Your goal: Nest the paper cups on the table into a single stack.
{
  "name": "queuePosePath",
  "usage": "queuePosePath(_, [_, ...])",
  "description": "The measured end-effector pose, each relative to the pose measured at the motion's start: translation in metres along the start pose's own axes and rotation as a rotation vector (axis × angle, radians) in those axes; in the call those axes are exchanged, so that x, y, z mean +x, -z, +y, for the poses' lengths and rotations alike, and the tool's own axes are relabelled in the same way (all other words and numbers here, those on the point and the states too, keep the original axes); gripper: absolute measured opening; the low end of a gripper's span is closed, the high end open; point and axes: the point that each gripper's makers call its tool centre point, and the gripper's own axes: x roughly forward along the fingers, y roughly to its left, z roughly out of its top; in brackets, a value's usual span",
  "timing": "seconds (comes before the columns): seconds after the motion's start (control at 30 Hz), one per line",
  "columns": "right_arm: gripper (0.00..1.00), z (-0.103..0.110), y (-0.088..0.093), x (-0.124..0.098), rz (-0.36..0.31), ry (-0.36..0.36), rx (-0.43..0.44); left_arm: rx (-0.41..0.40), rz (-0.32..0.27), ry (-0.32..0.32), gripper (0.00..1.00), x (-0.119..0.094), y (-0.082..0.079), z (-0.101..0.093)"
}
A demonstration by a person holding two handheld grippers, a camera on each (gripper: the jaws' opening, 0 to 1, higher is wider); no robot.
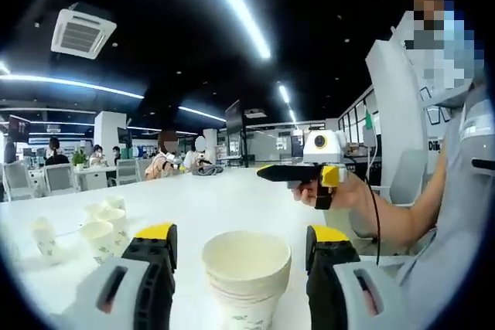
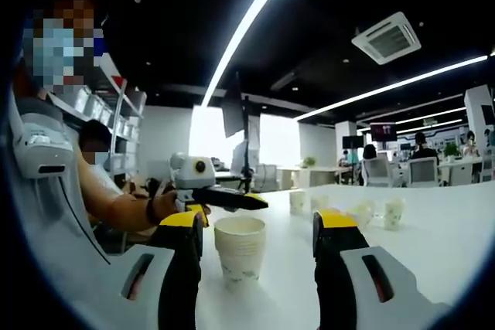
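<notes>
A stack of white paper cups (image 1: 246,277) with a green print stands on the white table (image 1: 232,199), just ahead of my left gripper (image 1: 241,234), whose jaws stand open, wide of the stack on either side. Several loose cups (image 1: 99,240) stand to the left. My right gripper (image 1: 264,170) hovers beyond the stack in a hand. In the right gripper view, the same stack (image 2: 240,256) stands ahead of my open right gripper (image 2: 259,222), nothing between its jaws. My left gripper (image 2: 261,203) hangs just over the stack's rim. Loose cups (image 2: 394,212) stand at the right.
The person's forearm (image 1: 402,218) reaches in over the table's right edge, beside a white chair back (image 1: 398,113). Far off, people sit at other tables with white chairs (image 1: 58,178). Bare table top (image 2: 448,237) lies on the right.
</notes>
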Motion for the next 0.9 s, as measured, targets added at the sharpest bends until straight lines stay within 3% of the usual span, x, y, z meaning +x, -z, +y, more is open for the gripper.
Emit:
queuePosePath(0.23, [0.62,-0.016,0.005,0.003,0.01,0.041,0.014,-0.035,-0.032,-0.06,0.72,-0.014,-0.004,0.009])
queuePosePath(0.37, [0.62,-0.019,0.003,0.002,-0.004,0.053,0.02,-0.049,-0.021,-0.058,0.72,-0.016,0.004,-0.001])
queuePosePath(0.47, [0.63,-0.021,0.004,0.001,-0.008,0.072,0.029,-0.031,0.001,-0.058,0.72,-0.017,0.011,-0.009])
queuePosePath(0.6, [0.63,-0.029,0.006,0.003,0.029,0.108,0.01,0.011,0.005,-0.11,0.72,-0.023,0.014,-0.006])
queuePosePath(0.9, [0.64,-0.051,0.003,0.016,0.077,0.149,-0.036,0.041,-0.049,-0.117,0.76,-0.033,-0.009,-0.015])
